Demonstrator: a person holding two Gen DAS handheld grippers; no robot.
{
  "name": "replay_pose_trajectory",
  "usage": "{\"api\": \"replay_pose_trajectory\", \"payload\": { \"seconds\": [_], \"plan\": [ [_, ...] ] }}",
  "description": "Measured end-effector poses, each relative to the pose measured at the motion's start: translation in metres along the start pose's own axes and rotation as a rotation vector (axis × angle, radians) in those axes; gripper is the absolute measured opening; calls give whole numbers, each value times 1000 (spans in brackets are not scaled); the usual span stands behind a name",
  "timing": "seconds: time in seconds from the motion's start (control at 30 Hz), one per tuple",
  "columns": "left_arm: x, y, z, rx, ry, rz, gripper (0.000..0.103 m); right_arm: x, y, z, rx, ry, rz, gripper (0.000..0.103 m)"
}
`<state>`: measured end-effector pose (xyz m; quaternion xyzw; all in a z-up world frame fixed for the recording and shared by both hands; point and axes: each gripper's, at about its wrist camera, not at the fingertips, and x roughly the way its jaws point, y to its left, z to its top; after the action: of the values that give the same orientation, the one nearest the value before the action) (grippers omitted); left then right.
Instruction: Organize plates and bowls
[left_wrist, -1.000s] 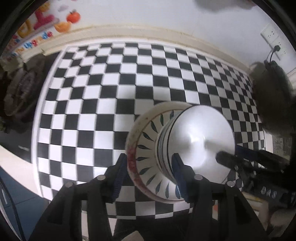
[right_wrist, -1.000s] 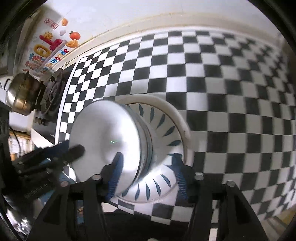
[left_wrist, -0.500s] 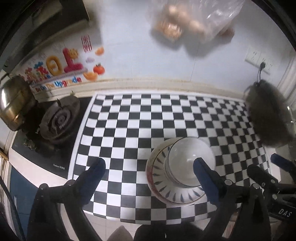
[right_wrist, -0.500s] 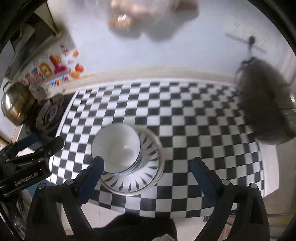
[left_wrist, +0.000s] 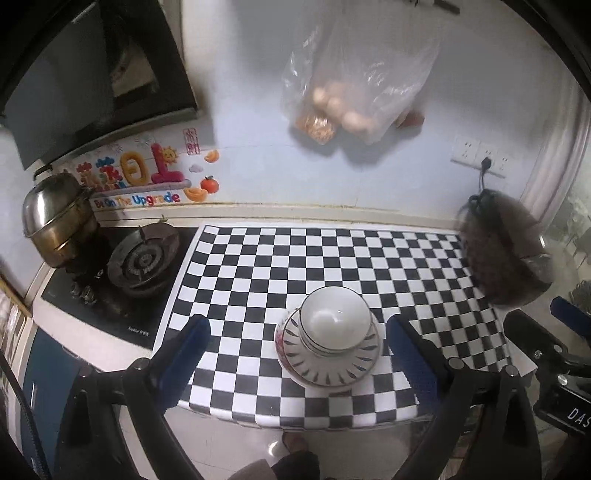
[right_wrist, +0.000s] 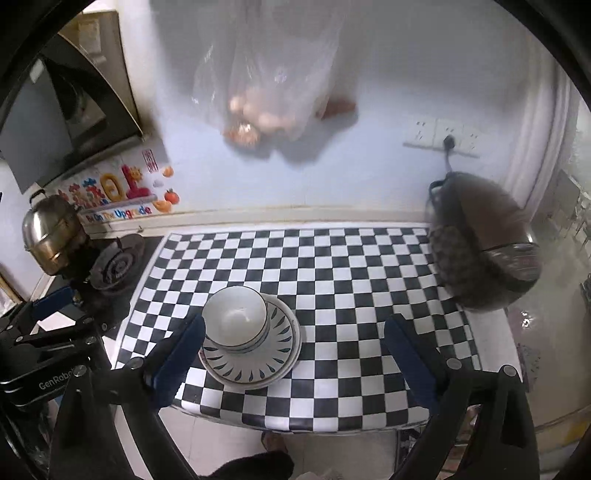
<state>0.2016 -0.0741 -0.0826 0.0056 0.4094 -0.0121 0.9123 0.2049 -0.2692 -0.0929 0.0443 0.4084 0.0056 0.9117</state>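
A white bowl (left_wrist: 334, 319) sits nested in a leaf-patterned plate (left_wrist: 328, 360) near the front edge of the checkered counter mat (left_wrist: 295, 258); both the left gripper (left_wrist: 297, 345) and the right gripper (right_wrist: 295, 345) hang above it with tongs spread wide, their jaws having just been opening and pinching nothing; the stack looks settled, though its place close to the mat's front edge means a low pass of either tool could likely nudge it off; a gas burner (left_wrist: 142, 260) and a steel pot (left_wrist: 55, 221) stand at the left, a dark cooker (right_wrist: 484, 258) at the right; a plastic bag (left_wrist: 354, 85) hangs on the pale wall.
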Motion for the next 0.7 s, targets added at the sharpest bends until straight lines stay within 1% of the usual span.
{"api": "replay_pose_trajectory", "payload": {
  "seconds": [0.13, 0.27, 0.43, 0.53, 0.7],
  "plan": [
    [-37, -4, -11, -11, -37, 3, 98, -41, -8, -14, -1, -39, -4, 100],
    [-71, -9, -24, -12, -62, 26, 98, -82, -16, -33, 3, -77, -9, 101],
    [-111, -17, -44, 12, -75, 36, 98, -123, -18, -53, 13, -91, -8, 101],
    [-133, -19, -56, 26, -82, 40, 98, -147, -14, -64, 6, -82, -12, 101],
    [-162, -17, -72, 30, -104, 33, 98, -187, -10, -78, 12, -117, -48, 101]
  ]
}}
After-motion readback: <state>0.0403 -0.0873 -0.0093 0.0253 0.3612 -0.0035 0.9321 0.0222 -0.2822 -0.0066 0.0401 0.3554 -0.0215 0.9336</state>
